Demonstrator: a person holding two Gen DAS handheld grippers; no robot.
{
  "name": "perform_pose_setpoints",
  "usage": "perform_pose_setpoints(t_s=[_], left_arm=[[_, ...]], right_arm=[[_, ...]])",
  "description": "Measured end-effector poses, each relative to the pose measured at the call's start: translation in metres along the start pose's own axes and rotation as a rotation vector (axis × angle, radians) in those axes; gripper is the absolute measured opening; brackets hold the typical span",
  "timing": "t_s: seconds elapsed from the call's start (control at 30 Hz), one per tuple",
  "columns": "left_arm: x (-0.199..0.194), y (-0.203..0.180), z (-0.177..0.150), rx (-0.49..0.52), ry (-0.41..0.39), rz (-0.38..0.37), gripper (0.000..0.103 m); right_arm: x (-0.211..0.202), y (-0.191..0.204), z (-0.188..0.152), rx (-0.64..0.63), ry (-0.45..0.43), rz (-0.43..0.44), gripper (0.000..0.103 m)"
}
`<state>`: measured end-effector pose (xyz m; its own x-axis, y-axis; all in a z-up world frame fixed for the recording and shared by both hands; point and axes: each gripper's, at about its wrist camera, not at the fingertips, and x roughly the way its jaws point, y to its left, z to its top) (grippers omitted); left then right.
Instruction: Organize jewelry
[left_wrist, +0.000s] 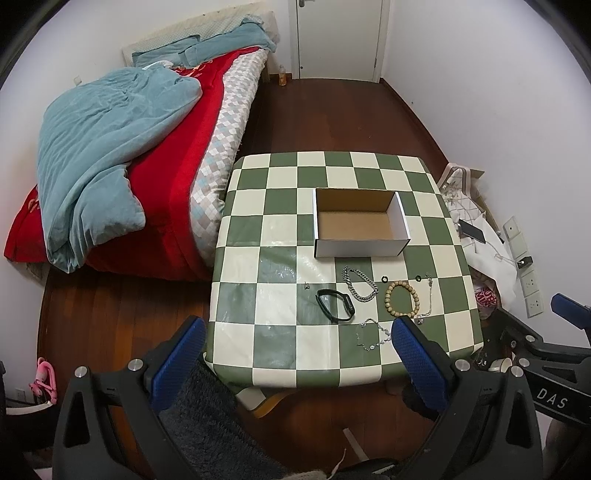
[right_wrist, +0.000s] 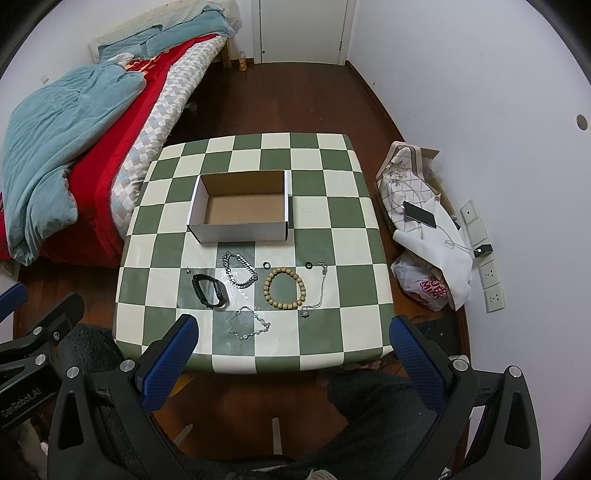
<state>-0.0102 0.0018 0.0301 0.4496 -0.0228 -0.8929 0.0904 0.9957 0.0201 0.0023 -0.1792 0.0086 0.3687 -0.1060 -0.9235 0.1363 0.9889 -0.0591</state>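
An empty white cardboard box (left_wrist: 360, 224) (right_wrist: 242, 205) stands on the green-and-cream checked table (left_wrist: 280, 229) (right_wrist: 332, 221). In front of it lie a black wristband (left_wrist: 335, 305) (right_wrist: 209, 290), a thick silver chain (left_wrist: 360, 283) (right_wrist: 240, 271), a wooden bead bracelet (left_wrist: 402, 299) (right_wrist: 284, 288), a thin silver necklace (left_wrist: 428, 295) (right_wrist: 319, 286), a fine silver chain (left_wrist: 375, 335) (right_wrist: 248, 325) and two small dark rings (left_wrist: 384, 279) (right_wrist: 266, 264). My left gripper (left_wrist: 297, 338) and right gripper (right_wrist: 295, 334) hover open at the table's near edge, holding nothing.
A bed (left_wrist: 122, 155) with a blue quilt and red cover lies left of the table. Bags with a phone (right_wrist: 419, 214) on top, and wall sockets (right_wrist: 487, 254), sit to the right. A closed door (left_wrist: 338, 37) is at the far wall. Dark wooden floor surrounds the table.
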Motion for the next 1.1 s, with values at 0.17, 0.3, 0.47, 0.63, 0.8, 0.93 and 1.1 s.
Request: perform_pose_setpoints(t_s=[0.17, 0.3, 0.47, 0.63, 0.8, 0.93, 1.1], left_arm=[[0.0003, 0.0001, 0.0002, 0.000, 0.001, 0.000, 0.103], [-0.0008, 0.0002, -0.0001, 0.000, -0.001, 0.000, 0.103], [-0.0038, 0.0009, -0.0001, 0.001, -0.002, -0.002, 0.103], [-0.0053, 0.0015, 0.0000, 0.000, -0.003, -0.001, 0.103], [-0.0067, 0.0014, 0.0007, 0.000, -0.005, -0.001, 0.103], [-0.0054, 0.0020, 0.0002, 0.000, -0.005, -0.001, 0.103], [-0.0079, 0.0022, 0.0010, 0.001, -0.006, 0.000, 0.103]], right_arm=[[-0.0002, 0.0001, 0.0001, -0.003, 0.002, 0.002, 0.103], [-0.0027, -0.0009, -0.0016, -0.003, 0.001, 0.004, 0.103], [-0.0043, 0.0001, -0.0027, -0.001, -0.005, 0.002, 0.103], [-0.0071, -0.0021, -0.0031, 0.001, -0.008, 0.002, 0.103], [-0.0069, -0.0015, -0.0034, 0.000, -0.009, 0.001, 0.103], [-0.0065, -0.0007, -0.0034, 0.001, -0.010, 0.001, 0.103], [-0.0084, -0.0007, -0.0036, 0.000, -0.011, 0.000, 0.103]])
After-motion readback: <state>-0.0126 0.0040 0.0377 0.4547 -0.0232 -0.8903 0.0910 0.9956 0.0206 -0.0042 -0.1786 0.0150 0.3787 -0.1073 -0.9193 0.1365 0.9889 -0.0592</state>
